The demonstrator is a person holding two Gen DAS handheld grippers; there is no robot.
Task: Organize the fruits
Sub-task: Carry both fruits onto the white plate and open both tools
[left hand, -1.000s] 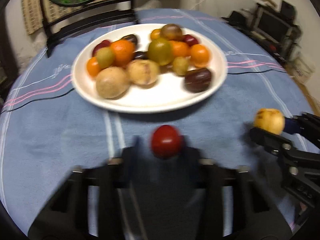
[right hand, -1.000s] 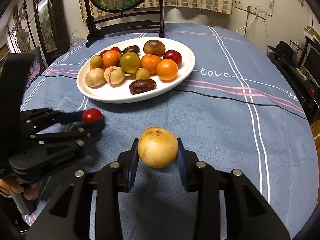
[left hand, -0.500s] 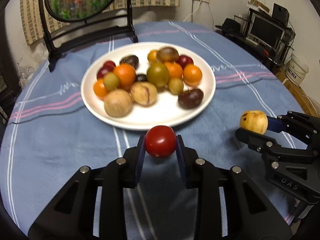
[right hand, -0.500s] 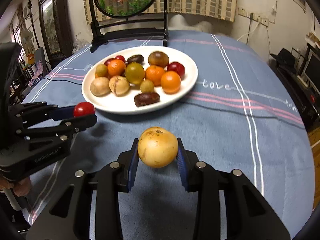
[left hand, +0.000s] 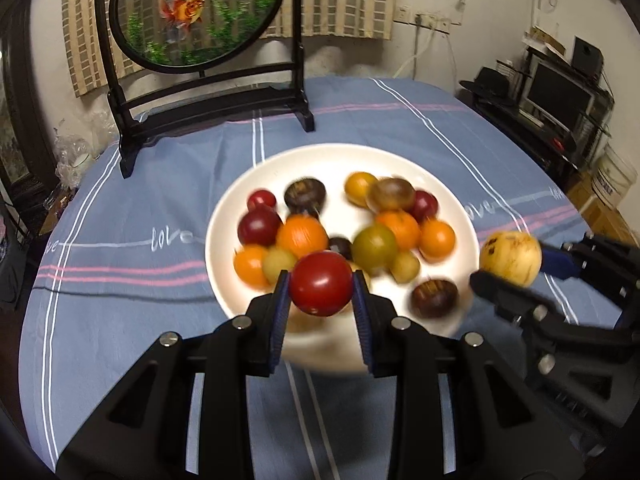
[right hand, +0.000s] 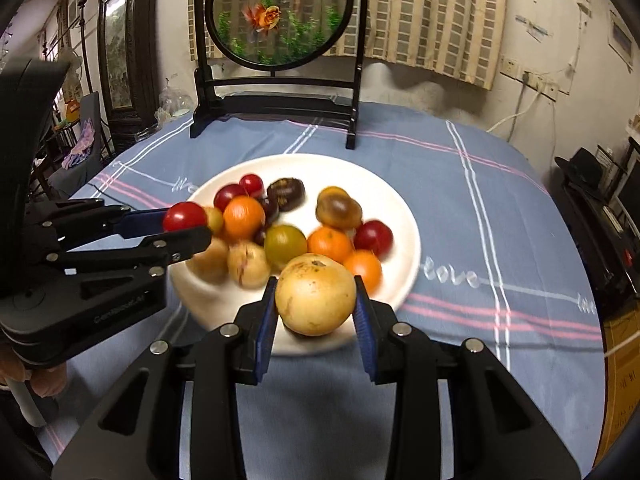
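Observation:
A white plate [left hand: 340, 160] [right hand: 400, 208] in the middle of the blue tablecloth holds several fruits: orange, red, green, dark brown and tan ones. My left gripper [left hand: 321, 285] [right hand: 187, 227] is shut on a red tomato [left hand: 321, 283] [right hand: 184, 216], held in the air over the plate's near left rim. My right gripper [right hand: 316, 296] [left hand: 508, 272] is shut on a round yellow fruit [right hand: 316, 294] [left hand: 511, 257], raised over the plate's near right rim. The plate's near part is hidden behind both grippers.
A round goldfish screen on a black stand [left hand: 200, 92] [right hand: 280, 96] stands at the table's far side. A desk with a monitor [left hand: 556, 96] is off to the right. A hand [right hand: 44, 380] grips the left tool's handle. Blue cloth [right hand: 480, 200] lies bare right of the plate.
Both grippers have risen and moved forward, from above the cloth in front of the plate to over its near rim. Each keeps its fruit.

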